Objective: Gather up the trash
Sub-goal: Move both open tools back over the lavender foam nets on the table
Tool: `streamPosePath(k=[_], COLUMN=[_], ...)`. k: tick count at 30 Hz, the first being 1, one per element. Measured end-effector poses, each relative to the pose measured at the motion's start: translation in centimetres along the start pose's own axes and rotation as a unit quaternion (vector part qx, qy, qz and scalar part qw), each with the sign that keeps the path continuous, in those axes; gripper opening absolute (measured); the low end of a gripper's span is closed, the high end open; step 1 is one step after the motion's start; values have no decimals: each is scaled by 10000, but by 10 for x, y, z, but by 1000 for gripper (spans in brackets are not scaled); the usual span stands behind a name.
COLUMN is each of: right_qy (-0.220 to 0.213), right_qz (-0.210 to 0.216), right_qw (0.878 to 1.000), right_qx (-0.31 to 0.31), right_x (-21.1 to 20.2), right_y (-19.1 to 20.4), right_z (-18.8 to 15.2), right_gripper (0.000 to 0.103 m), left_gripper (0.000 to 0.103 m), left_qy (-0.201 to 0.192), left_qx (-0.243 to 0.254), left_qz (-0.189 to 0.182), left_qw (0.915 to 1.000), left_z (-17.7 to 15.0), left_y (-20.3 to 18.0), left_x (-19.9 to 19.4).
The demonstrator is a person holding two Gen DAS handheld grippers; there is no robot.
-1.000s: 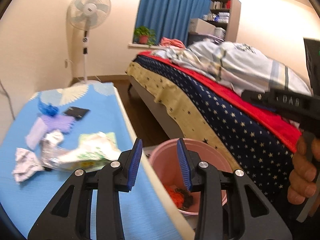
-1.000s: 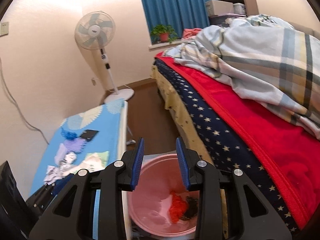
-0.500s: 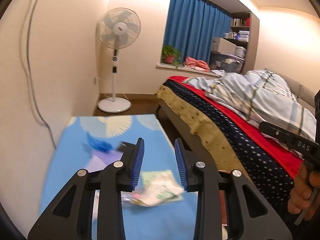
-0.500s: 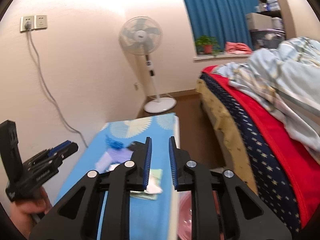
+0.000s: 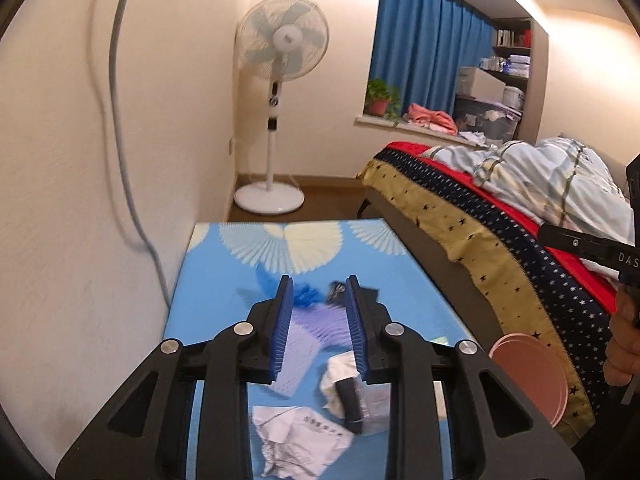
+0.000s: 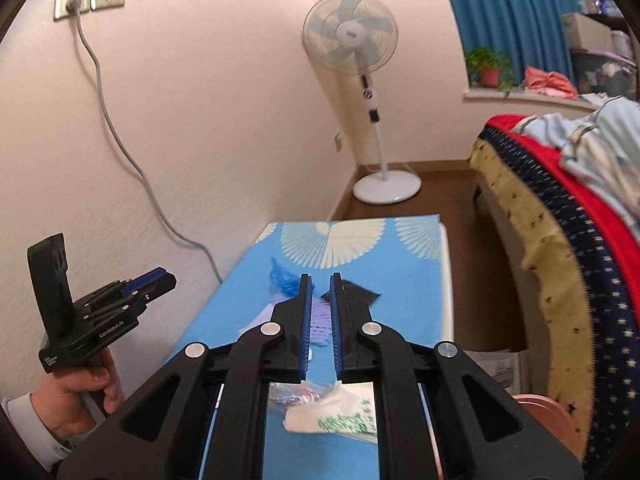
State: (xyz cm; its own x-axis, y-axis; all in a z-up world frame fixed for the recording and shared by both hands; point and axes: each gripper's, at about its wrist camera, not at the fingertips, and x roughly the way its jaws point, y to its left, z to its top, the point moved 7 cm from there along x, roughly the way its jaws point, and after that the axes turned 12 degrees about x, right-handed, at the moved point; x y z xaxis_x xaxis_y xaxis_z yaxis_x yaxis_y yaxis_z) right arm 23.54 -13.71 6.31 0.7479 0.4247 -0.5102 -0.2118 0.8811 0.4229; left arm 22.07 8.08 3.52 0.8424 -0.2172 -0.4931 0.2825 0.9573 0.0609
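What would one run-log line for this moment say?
left gripper: empty, above trash | right gripper: empty, narrow gap | crumpled paper: on table | pink bin: beside table

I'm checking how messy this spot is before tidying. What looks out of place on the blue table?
Loose litter is strewn over the blue table: a crumpled printed paper, a blue plastic scrap, a lilac ribbed piece, a dark wrapper and a green-printed packet. None is in the pink bin beside it.
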Motion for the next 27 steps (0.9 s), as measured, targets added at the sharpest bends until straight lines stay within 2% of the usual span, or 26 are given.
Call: streamPosePath(k=[4, 9, 15, 23, 27], right_qy=[247, 507, 802, 1287, 1631], right_qz=[28, -58, -181, -404, -583], right_qw=[9997, 9987, 9965, 9893, 9809], right_qx=[38, 88, 115, 553, 883], right_x=[40, 83, 129, 183, 205], right_y=[3, 1, -2, -11, -24], right_z=[-12, -32, -54, -75, -85], right_gripper=[9, 9, 10, 11, 20], left_gripper=[27, 27, 27, 27, 27], left_qy=[281, 637, 915, 1226, 1340], left_qx=[296, 340, 134, -83, -280], left_qz=[-87, -343, -489, -502, -618], left_qw=[9991, 9968, 9945, 9912, 9887], left_z=[-26, -55, -83, -108, -117], left_y=[6, 12, 23, 42, 47], left_x=[30, 63, 89, 119, 129])
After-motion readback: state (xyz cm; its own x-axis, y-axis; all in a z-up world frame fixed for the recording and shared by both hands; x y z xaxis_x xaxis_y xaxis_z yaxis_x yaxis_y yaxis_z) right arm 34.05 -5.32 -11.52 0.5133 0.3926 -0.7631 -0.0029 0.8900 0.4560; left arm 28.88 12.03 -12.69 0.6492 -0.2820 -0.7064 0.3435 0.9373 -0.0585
